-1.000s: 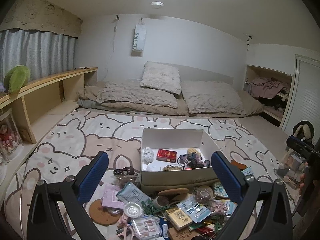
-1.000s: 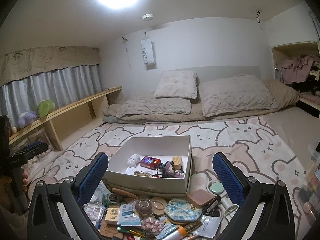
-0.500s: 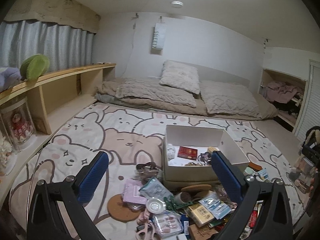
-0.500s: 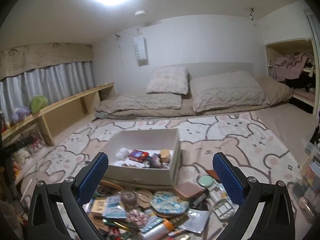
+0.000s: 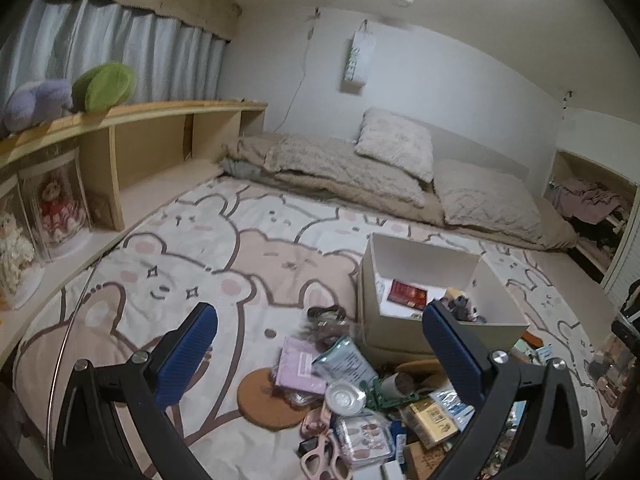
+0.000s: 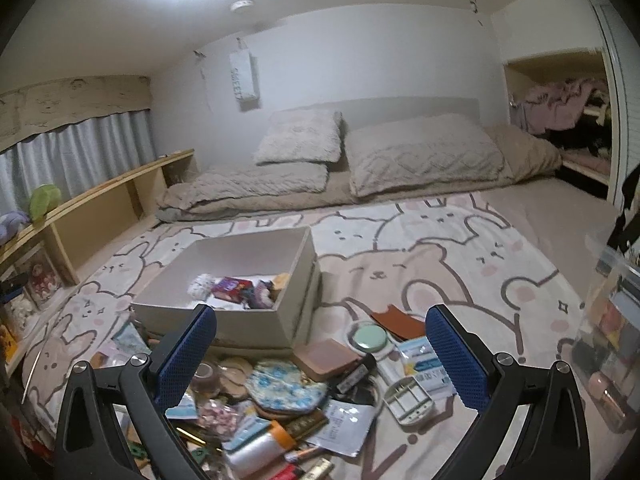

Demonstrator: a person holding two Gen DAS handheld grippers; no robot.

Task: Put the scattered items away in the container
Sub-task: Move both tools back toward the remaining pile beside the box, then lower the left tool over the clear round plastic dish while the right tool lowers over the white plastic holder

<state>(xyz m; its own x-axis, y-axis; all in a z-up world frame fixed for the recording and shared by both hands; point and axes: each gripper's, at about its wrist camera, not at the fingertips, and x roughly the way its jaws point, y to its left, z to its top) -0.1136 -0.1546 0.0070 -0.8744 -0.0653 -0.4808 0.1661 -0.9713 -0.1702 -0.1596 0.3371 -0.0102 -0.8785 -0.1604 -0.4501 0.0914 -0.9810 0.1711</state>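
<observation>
A white open box (image 5: 492, 320) (image 6: 256, 326) stands on the bear-print blanket, holding a red packet (image 5: 408, 292) and other small things. In front of it lies a heap of scattered items: a cork coaster (image 5: 266, 404), a pink packet (image 5: 298, 364), pink scissors (image 5: 320, 456), a blue floral pouch (image 6: 286, 386), a mint round tin (image 6: 370, 338), a brown case (image 6: 326, 358). My left gripper (image 5: 320, 354) hovers open above the heap's left part. My right gripper (image 6: 320, 356) hovers open above its right part. Neither holds anything.
A wooden shelf (image 5: 132, 140) with dolls and plush toys runs along the left. Pillows and bedding (image 6: 384, 160) lie at the back. A clear plastic bin (image 6: 612, 340) stands at the right. Bare blanket (image 5: 168, 280) spreads left of the box.
Both grippers have swung: the left view now shows the box further right, the right view shows it further left. Both stayed open; no item moved.
</observation>
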